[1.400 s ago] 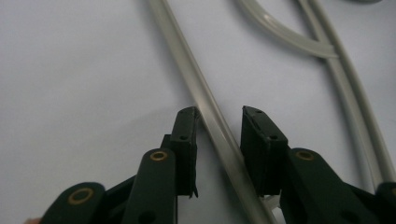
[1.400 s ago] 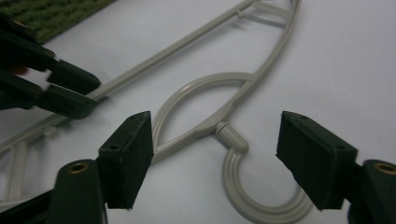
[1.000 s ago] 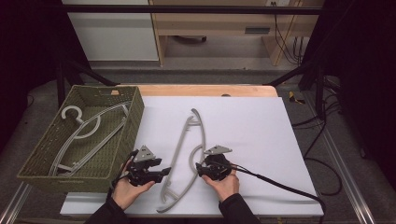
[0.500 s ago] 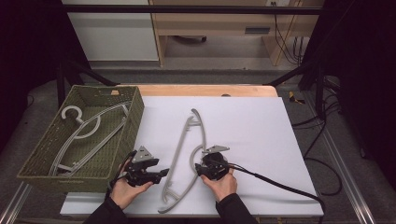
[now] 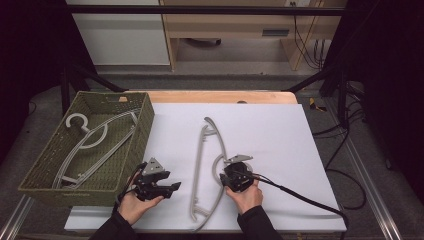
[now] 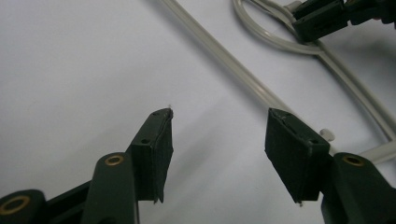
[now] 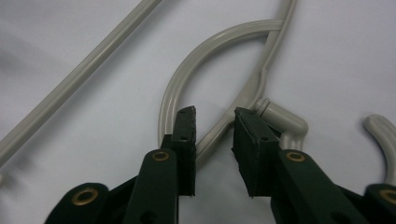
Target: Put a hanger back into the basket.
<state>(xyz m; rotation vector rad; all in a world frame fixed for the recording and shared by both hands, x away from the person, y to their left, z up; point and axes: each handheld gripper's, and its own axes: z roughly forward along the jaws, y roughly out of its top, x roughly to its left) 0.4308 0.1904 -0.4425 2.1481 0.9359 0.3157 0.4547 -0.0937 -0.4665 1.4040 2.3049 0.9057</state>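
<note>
Since the hanger (image 5: 206,170) lies with its long axis from twelve to six, the right gripper (image 7: 214,123), jaws slightly parted astride its neck, is nearer than the wide-open, empty left gripper (image 6: 217,135), at nine o'clock.

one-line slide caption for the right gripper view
Right tool straddling the grey hanger near its neck, jaws partly open, on white table.

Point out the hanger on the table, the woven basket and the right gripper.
grey plastic hanger (image 5: 198,165), high view, on its straight bar.
olive woven basket (image 5: 145,120), high view, on its right wall.
right gripper (image 7: 214,122), right gripper view, midway between its fingertips.
</note>
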